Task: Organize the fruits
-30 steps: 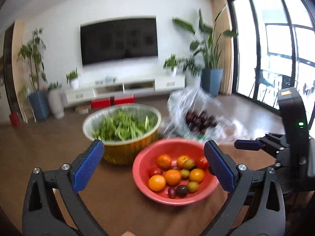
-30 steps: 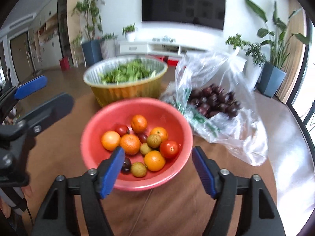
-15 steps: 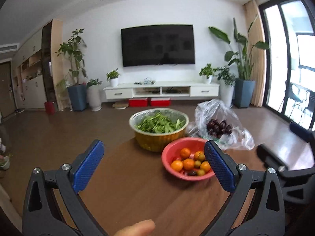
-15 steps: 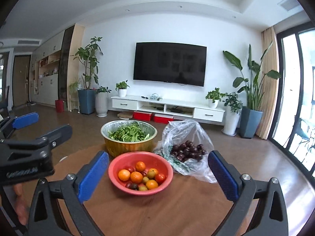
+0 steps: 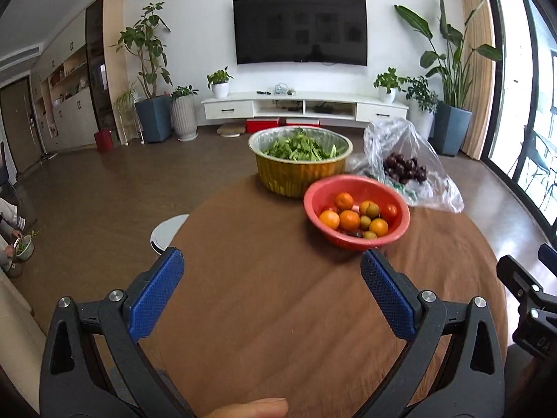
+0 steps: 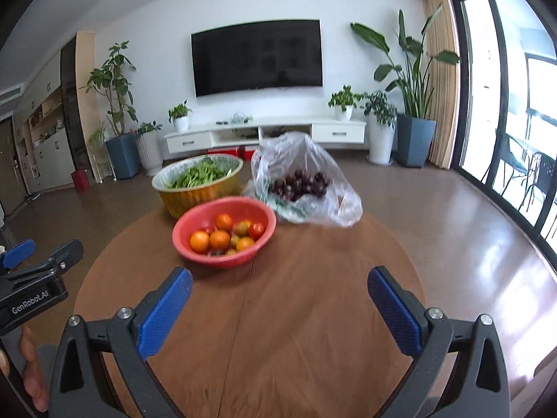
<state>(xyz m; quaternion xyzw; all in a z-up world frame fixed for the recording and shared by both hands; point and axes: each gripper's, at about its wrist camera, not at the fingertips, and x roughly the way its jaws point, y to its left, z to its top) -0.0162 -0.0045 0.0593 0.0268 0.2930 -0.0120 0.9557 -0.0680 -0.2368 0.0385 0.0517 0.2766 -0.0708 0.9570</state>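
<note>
A red bowl [image 5: 313, 196] [image 6: 181, 235] with oranges, small green fruits, red tomatoes and dark plums stands on the round wooden table [image 5: 278, 313] [image 6: 296, 313]. Behind it a clear plastic bag [image 5: 435, 170] [image 6: 334, 188] holds dark plums. My left gripper [image 5: 271, 261] hovers open over the table's near part, well short of the bowl, nothing between its blue pads. My right gripper [image 6: 280, 278] also stands wide open and empty, short of the bowl, which lies ahead to its left. The left gripper's body [image 6: 31, 289] shows at the right wrist view's left edge.
A yellow foil-lined basin of green leaves [image 5: 301, 163] [image 6: 198, 184] stands behind the red bowl at the table's far edge. A white round stool [image 5: 167, 233] sits beside the table's left. Plants, a TV stand and glass doors line the room. A person sits low at far left [image 5: 10, 223].
Both grippers have pulled back from the red bowl, which now looks smaller and farther. The right gripper's jaws spread wider. Much more of the table and room shows.
</note>
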